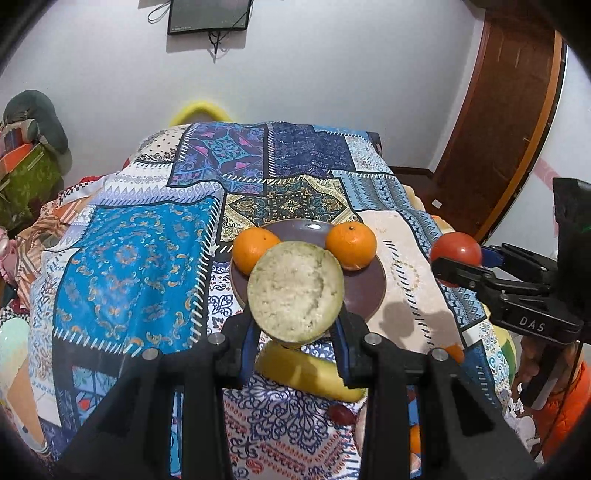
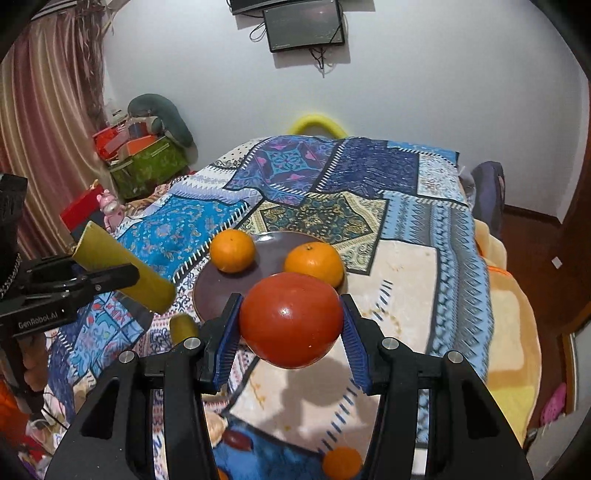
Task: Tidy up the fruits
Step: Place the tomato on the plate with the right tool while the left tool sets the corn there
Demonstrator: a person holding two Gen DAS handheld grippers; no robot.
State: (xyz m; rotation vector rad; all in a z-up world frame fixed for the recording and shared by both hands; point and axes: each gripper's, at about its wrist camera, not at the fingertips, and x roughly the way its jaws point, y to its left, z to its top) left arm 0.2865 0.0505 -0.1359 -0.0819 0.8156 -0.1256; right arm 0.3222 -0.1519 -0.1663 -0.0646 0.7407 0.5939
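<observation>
Gripping a cut yellow-green cylinder (image 1: 295,291) endwise at frame centre, left gripper (image 1: 295,332) hangs level above the dark plate (image 1: 364,295). Right gripper (image 2: 291,332), lower centre, clamps a red tomato (image 2: 291,319). Two oranges (image 2: 232,250) (image 2: 314,263) sit on the plate; patchwork cloth (image 2: 402,266) beneath.

A plain white wall (image 2: 443,92) backs the room, with a dark flat screen (image 2: 304,26) mounted high on it — loose cables hang beneath. A patchwork cloth (image 2: 325,177) in blues and creams covers the table. Striped pinkish curtains (image 2: 44,129) hang at the left above stacked boxes (image 2: 147,162), and a brown wooden door (image 1: 506,122) stands at the right over dark wood flooring (image 2: 532,240).
</observation>
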